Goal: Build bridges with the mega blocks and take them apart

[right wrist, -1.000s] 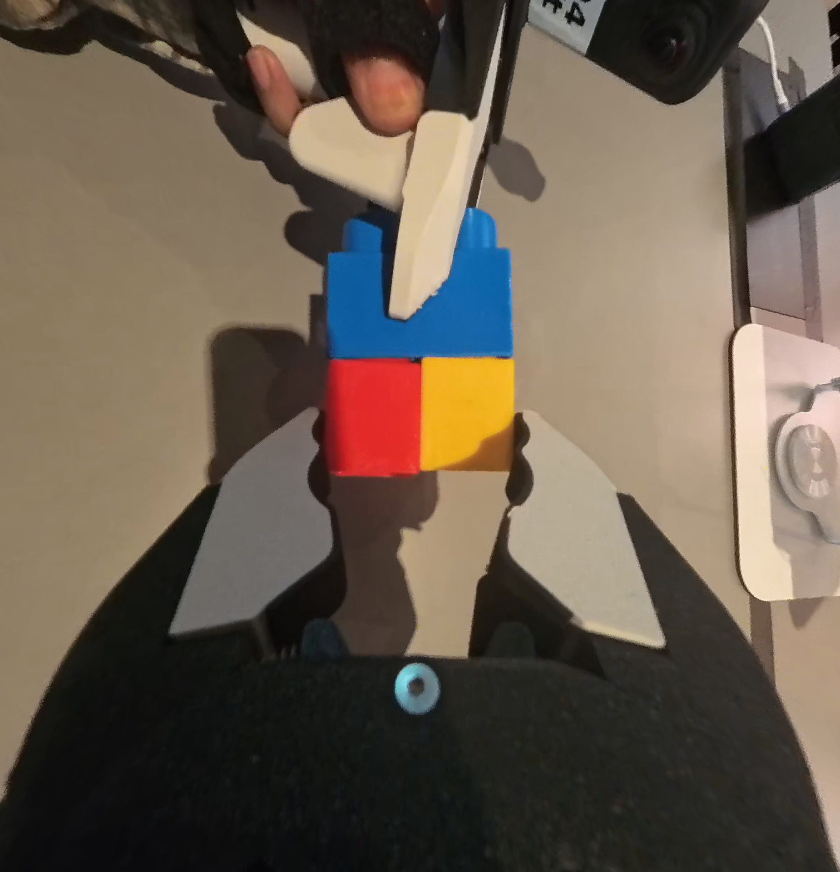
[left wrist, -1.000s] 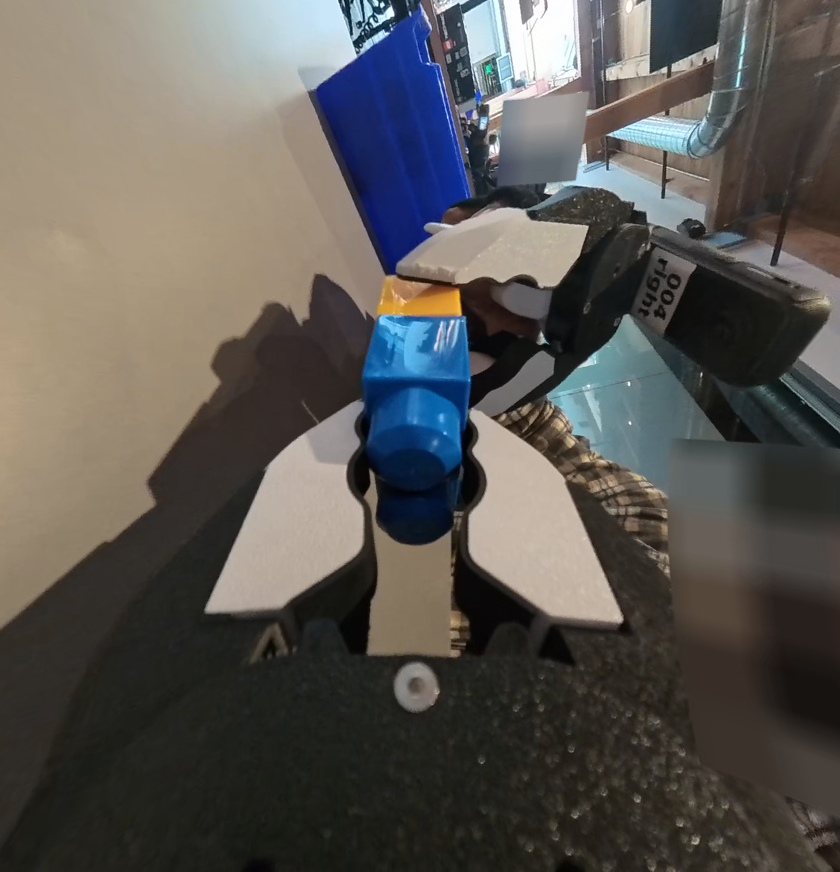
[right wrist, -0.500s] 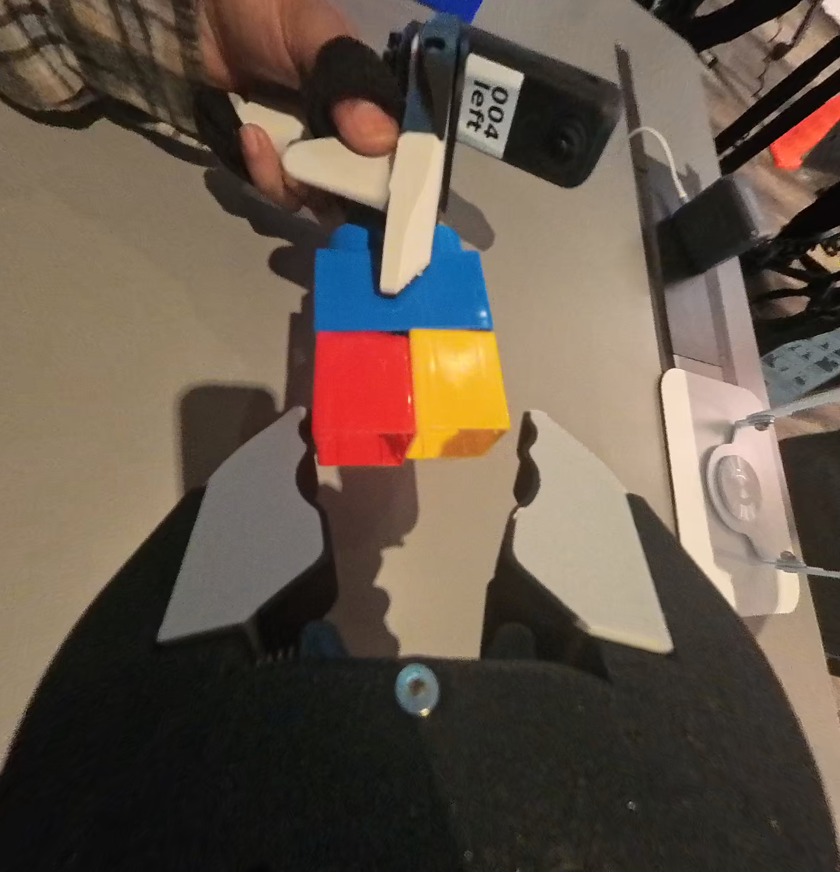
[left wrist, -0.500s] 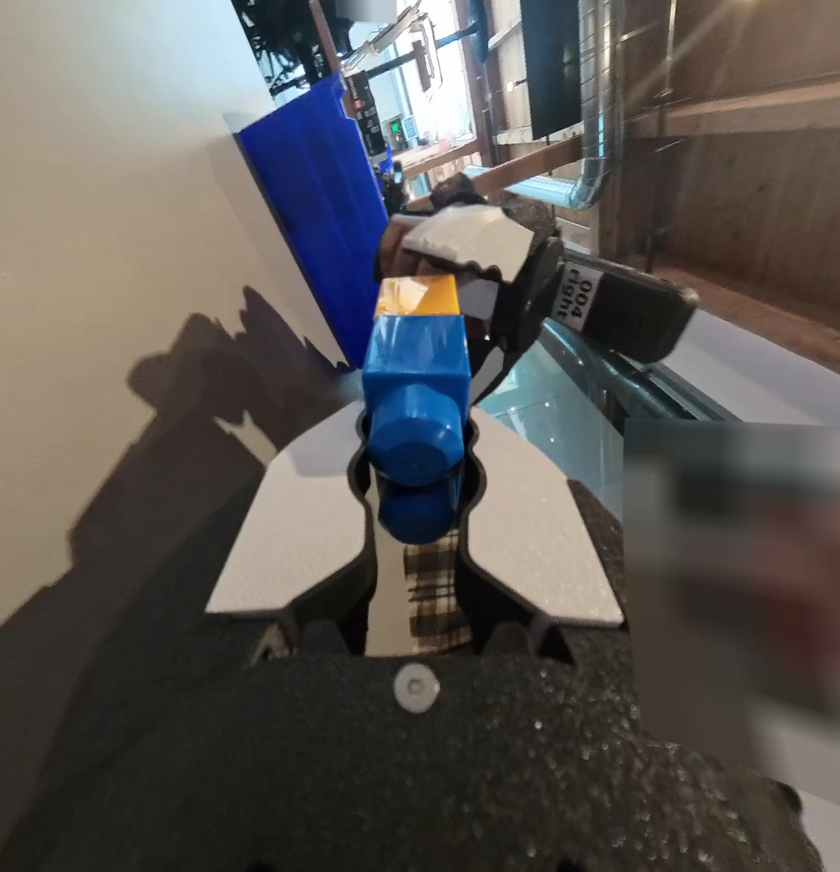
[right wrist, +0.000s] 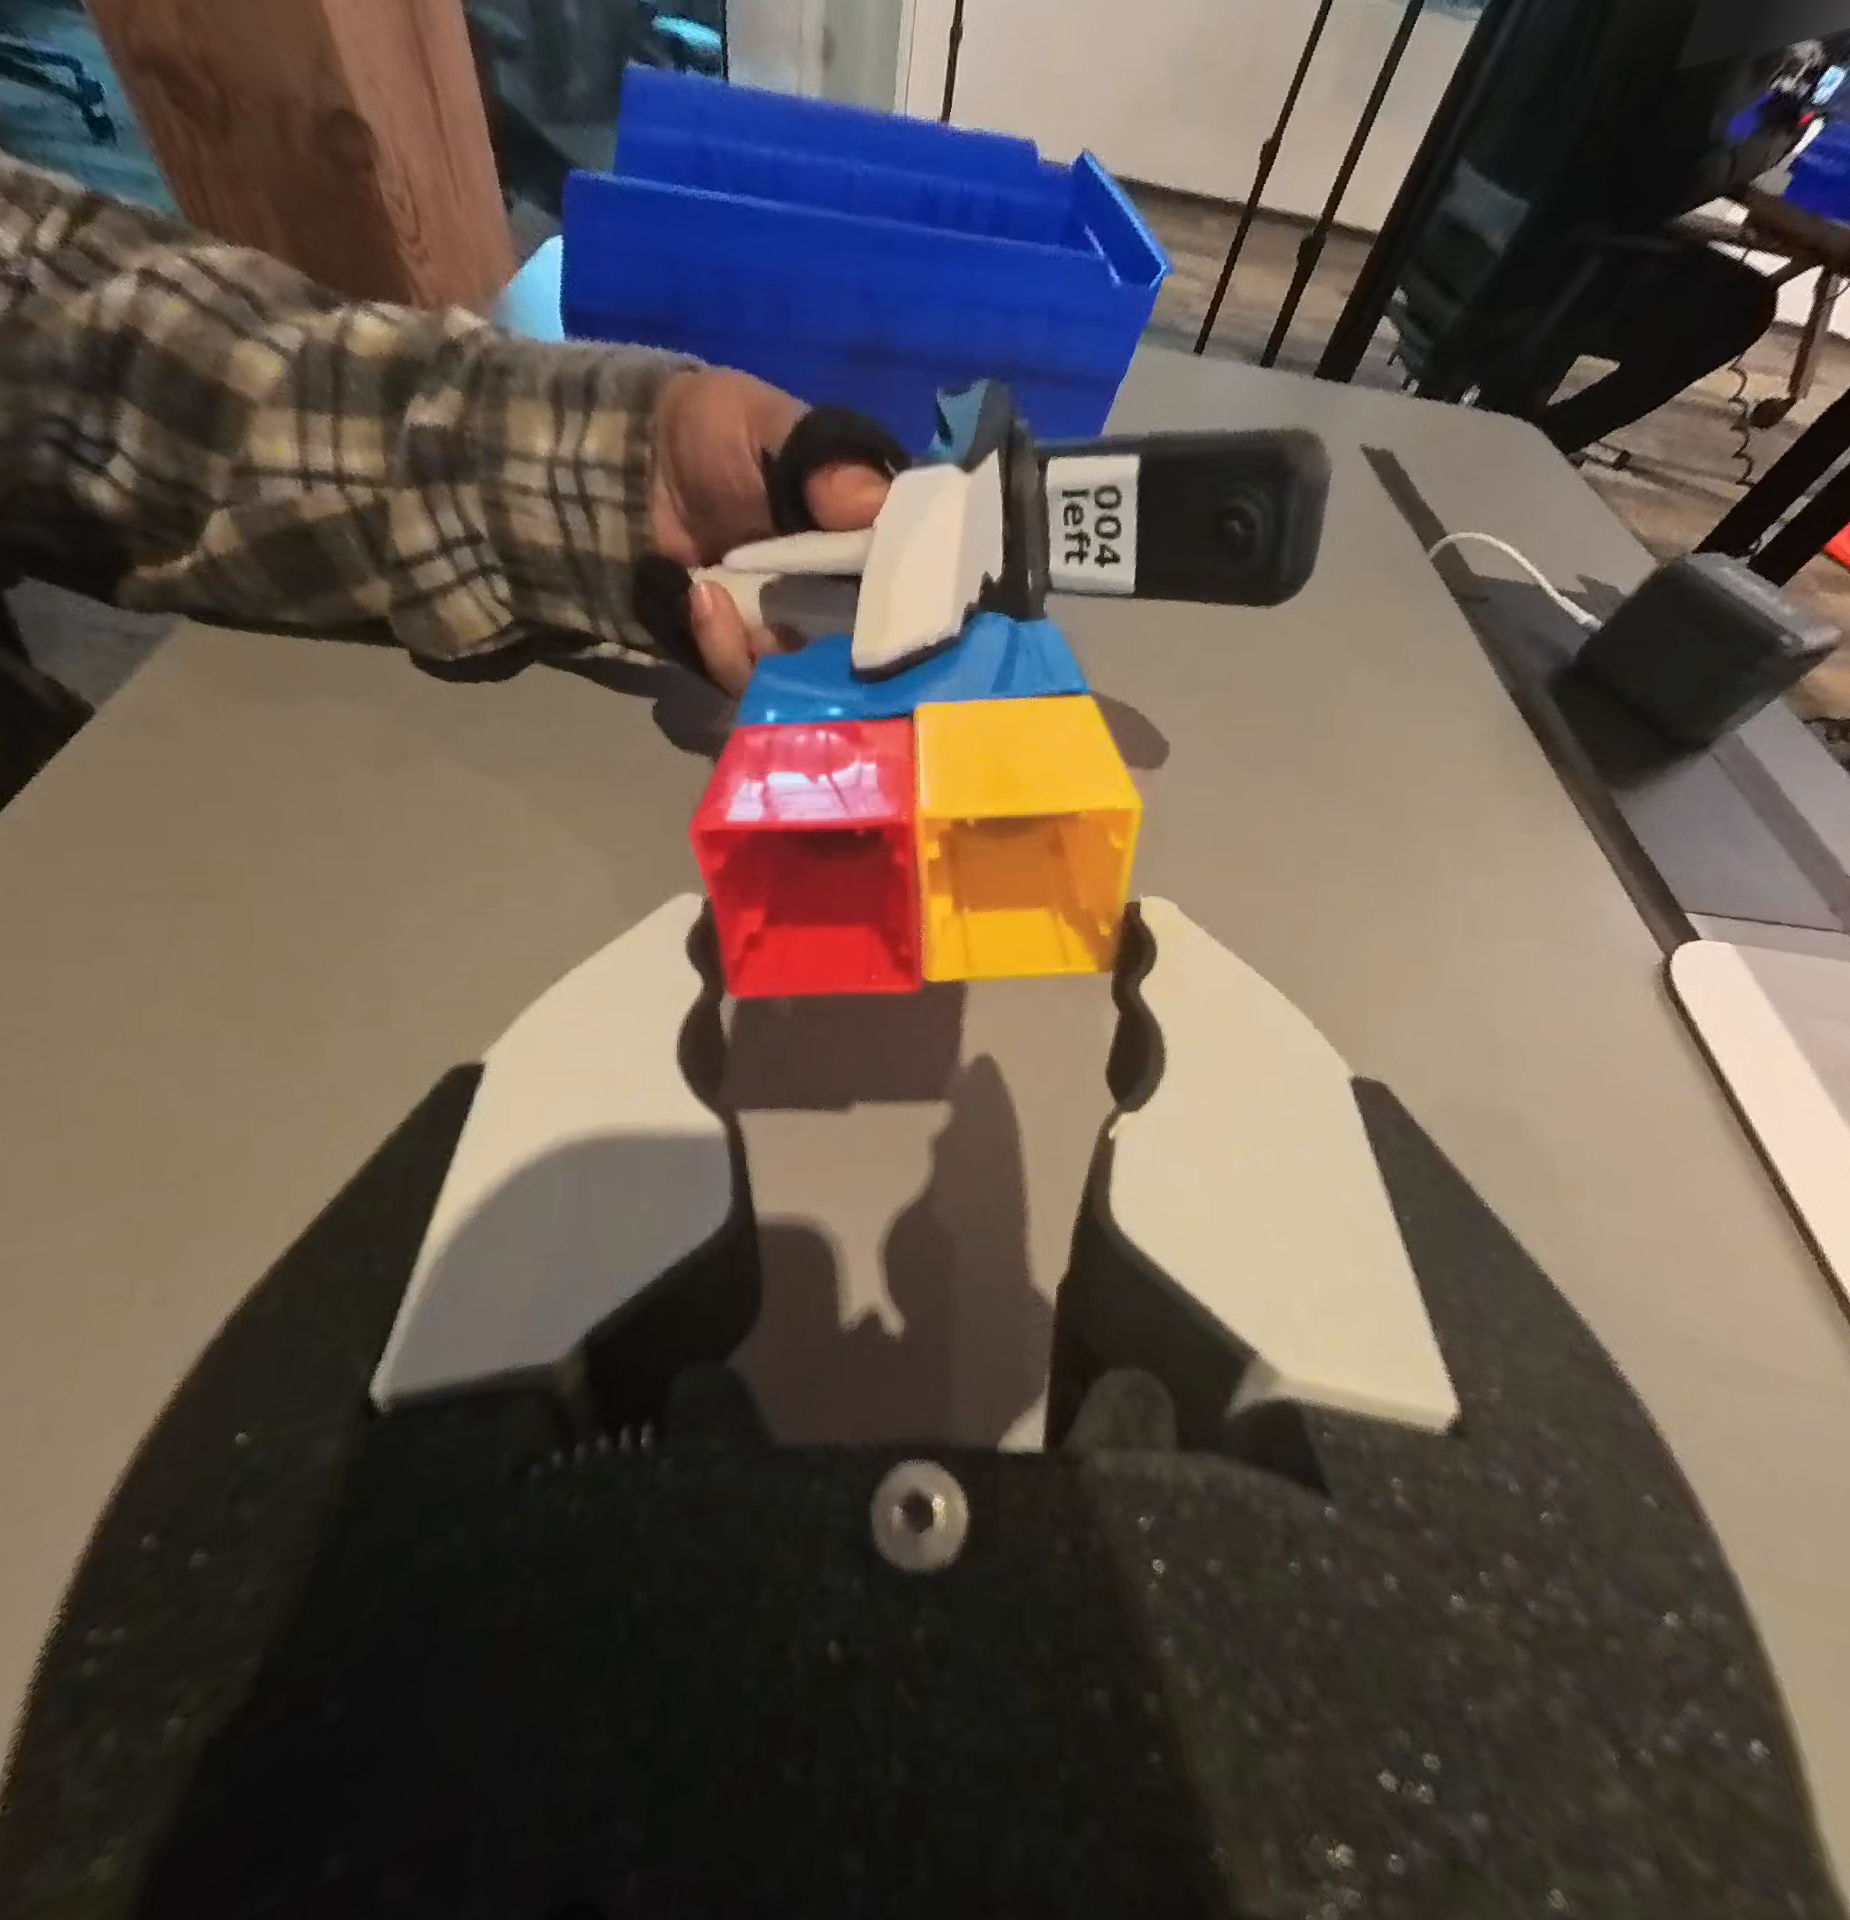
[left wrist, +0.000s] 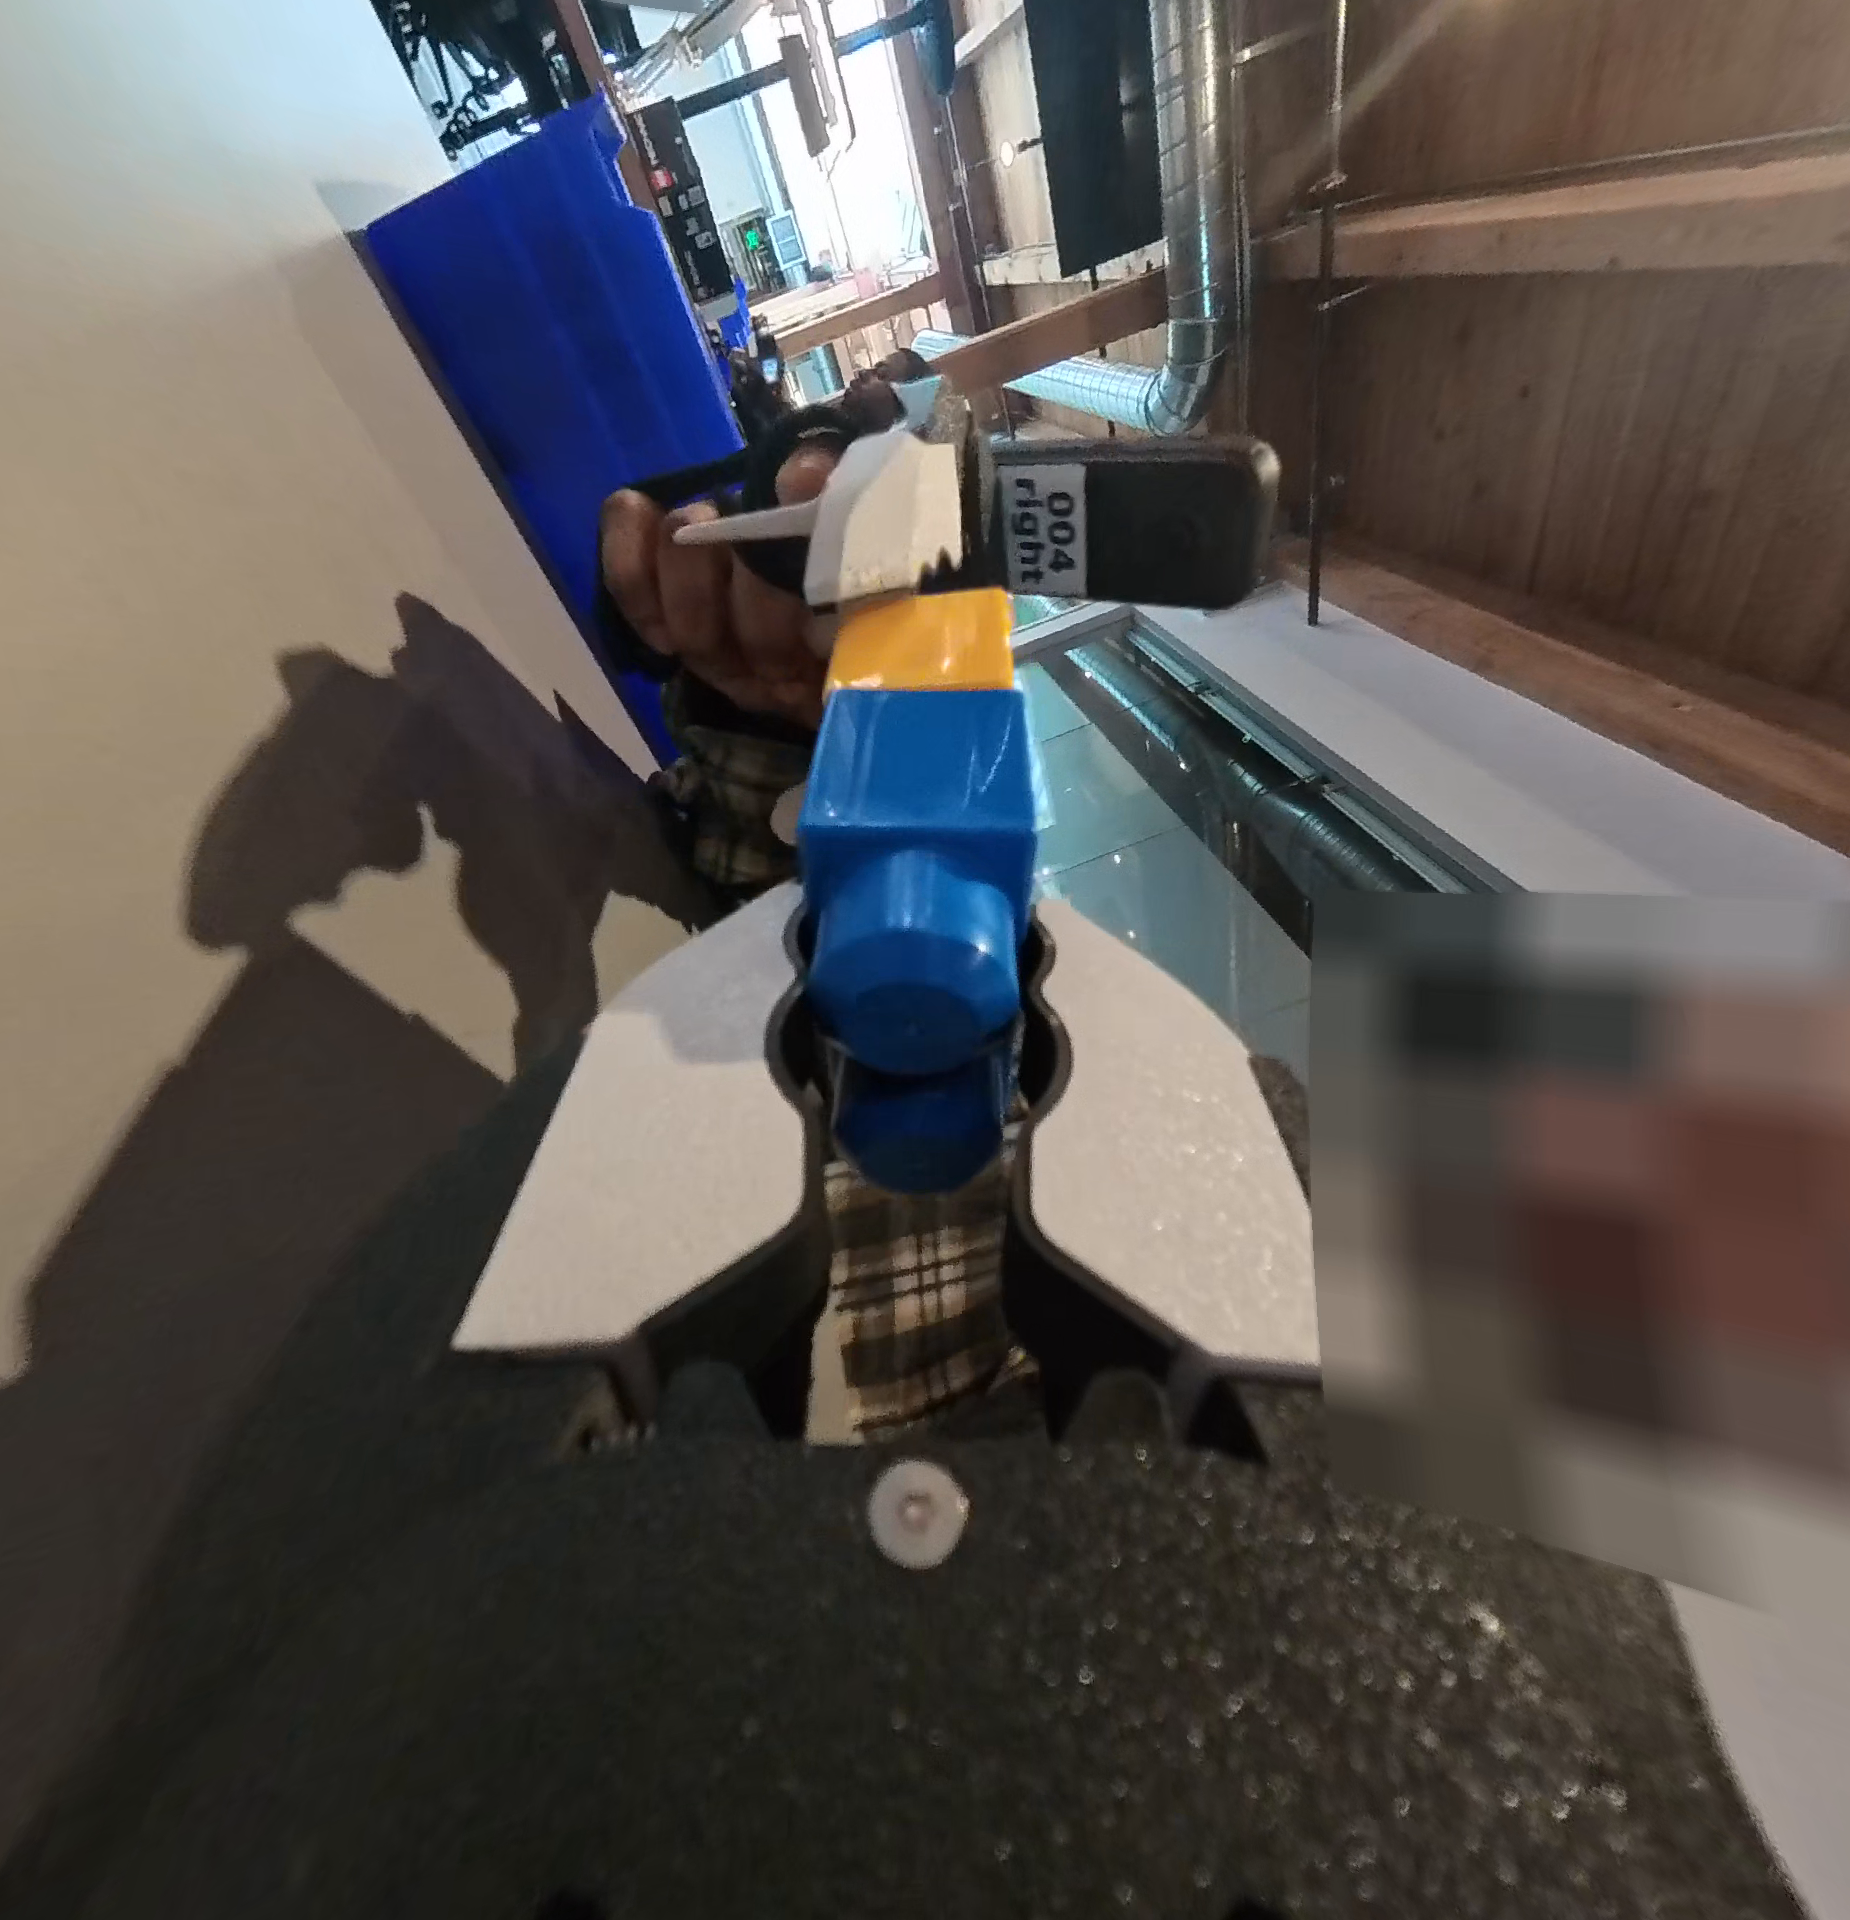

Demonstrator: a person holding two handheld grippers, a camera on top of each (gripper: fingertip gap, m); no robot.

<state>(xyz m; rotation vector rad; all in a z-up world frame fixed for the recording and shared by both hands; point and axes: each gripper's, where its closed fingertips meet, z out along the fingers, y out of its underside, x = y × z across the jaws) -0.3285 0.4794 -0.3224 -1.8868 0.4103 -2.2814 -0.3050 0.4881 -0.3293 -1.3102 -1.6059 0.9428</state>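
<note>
The left gripper [left wrist: 916, 1023] pinches the blue block [left wrist: 916, 810]. The right gripper [right wrist: 916, 971], spread wide, sits at six o'clock under the red block [right wrist: 812, 862] and yellow block [right wrist: 1020, 836]. A hard pull might pop both off.

Three mega blocks joined into one piece, held in the air above the grey tabletop [right wrist: 277, 935], tipped on its side. Blue block [left wrist: 916, 821]: two round studs, long, spans the other two. Red block [right wrist: 807, 862] and yellow block [right wrist: 1020, 842] sit side by side, touching, plugged onto the blue one's underside. Their hollow square undersides face the right wrist view.
</note>
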